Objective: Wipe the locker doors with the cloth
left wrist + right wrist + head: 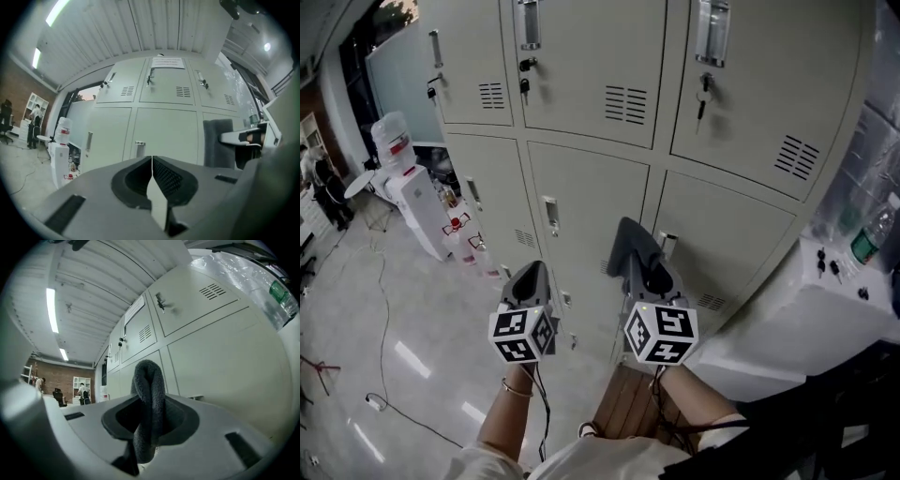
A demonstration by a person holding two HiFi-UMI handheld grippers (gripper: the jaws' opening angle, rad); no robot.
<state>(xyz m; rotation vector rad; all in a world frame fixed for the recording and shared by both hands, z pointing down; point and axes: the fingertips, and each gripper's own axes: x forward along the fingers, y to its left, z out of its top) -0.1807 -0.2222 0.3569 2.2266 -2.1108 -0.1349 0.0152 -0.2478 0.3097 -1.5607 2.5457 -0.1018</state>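
The locker doors show no sign of which are wiped, so reckon most of the job is left: your right gripper pinches the cloth near a lower door, and your left gripper is pressed together, empty.

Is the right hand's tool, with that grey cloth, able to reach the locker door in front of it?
Probably yes. The right tongs are shut on the cloth, which points at the locker door with nothing in between. Whether it touches the door, I cannot tell.
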